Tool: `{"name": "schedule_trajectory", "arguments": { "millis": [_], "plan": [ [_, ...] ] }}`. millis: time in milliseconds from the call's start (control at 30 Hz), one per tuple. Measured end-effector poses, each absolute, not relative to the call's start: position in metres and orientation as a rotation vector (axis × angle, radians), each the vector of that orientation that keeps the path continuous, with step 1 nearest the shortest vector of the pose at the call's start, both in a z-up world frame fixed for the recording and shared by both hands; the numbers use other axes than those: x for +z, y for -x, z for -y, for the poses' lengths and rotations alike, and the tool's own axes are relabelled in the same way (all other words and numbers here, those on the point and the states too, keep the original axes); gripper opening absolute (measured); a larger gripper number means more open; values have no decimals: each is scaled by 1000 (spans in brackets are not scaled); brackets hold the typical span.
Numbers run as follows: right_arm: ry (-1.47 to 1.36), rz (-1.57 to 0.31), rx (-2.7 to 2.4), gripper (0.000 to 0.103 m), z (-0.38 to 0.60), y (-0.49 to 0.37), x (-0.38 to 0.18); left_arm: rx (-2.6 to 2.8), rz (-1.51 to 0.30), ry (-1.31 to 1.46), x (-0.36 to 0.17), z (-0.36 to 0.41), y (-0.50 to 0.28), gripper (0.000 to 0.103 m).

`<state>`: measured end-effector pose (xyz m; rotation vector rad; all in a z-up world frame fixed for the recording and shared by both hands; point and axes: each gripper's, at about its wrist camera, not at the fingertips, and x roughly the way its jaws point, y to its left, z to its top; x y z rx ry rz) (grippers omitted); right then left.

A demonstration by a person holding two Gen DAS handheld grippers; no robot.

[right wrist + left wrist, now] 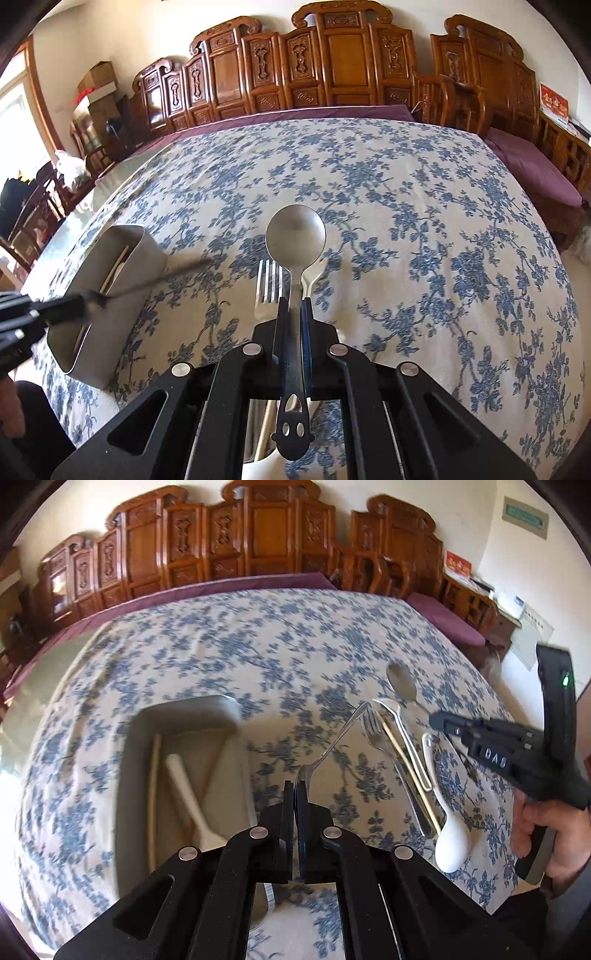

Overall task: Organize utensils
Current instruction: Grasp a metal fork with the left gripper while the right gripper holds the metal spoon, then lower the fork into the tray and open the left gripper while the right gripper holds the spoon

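Step in hand: transfer of cutlery from cloth to bin [184, 716].

Left gripper [294, 794]: jaws closed on thin metal utensil [332, 744], held clear of cloth just right of bin; which utensil, cannot tell.

Right gripper [295, 306]: jaws narrow, clamped on spoon [295, 236] handle, bowl forward, above remaining fork [269, 291].

Bin: holds chopsticks [153, 794], white spoon [188, 797].

Next move, as judged: left swings over bin, tilts utensil down, releases inside. Right follows.

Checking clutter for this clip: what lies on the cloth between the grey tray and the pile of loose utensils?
In the left wrist view, only bare floral tablecloth lies between the grey tray and the loose utensils; the thin utensil held in the left tongs crosses above it.
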<state>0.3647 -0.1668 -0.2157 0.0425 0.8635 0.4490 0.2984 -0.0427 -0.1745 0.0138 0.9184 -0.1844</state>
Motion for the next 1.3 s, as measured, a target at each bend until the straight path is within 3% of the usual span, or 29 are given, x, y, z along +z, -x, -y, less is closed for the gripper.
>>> {"name": "schedule_trajectory", "arguments": {
  "millis": [700,1300],
  "plan": [
    [32,-855,557,8,115,-341,-207,126,-882,9,-190,-62,-291,0],
    [59,-849,600,8,97,-334,-204,103,-912,-96,-223,-34,-288,1]
  ]
}}
